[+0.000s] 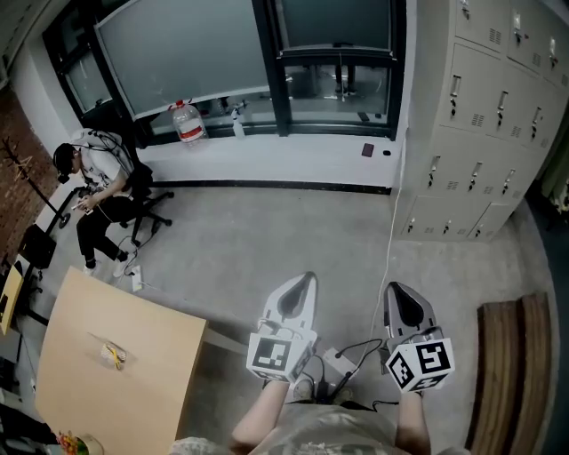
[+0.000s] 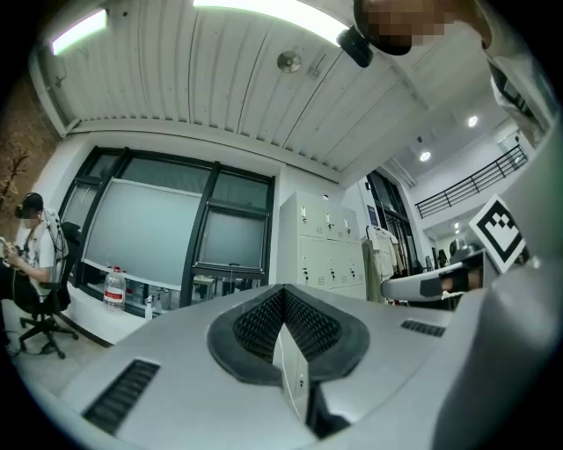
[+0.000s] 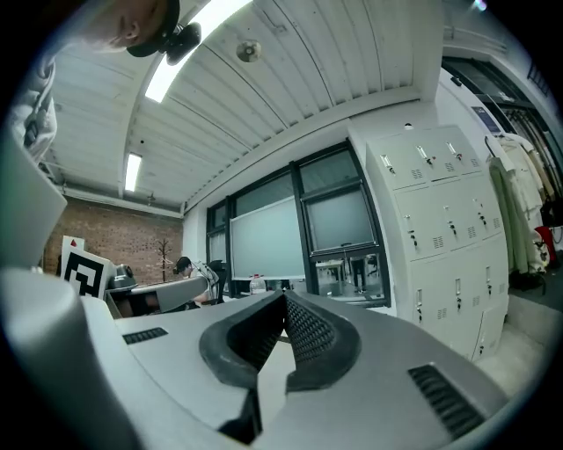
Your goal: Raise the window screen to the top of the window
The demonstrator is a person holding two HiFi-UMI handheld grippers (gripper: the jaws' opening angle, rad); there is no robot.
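The window (image 1: 276, 62) fills the far wall, several steps away across the floor. Its narrow right pane has a grey screen (image 1: 333, 22) drawn over the upper part, with clear glass below. The same screen (image 2: 230, 239) shows in the left gripper view, and the screen (image 3: 339, 220) also shows in the right gripper view. My left gripper (image 1: 300, 286) and right gripper (image 1: 397, 295) are held side by side in front of me, pointing toward the window. Both are shut with nothing between their pads. Neither is near the window.
White lockers (image 1: 489, 115) line the right wall. A person (image 1: 98, 182) sits on an office chair at the left. A water bottle (image 1: 187, 123) and a spray bottle (image 1: 237, 124) stand on the sill. A wooden table (image 1: 116, 355) is at my left, a wooden bench (image 1: 511, 373) at my right.
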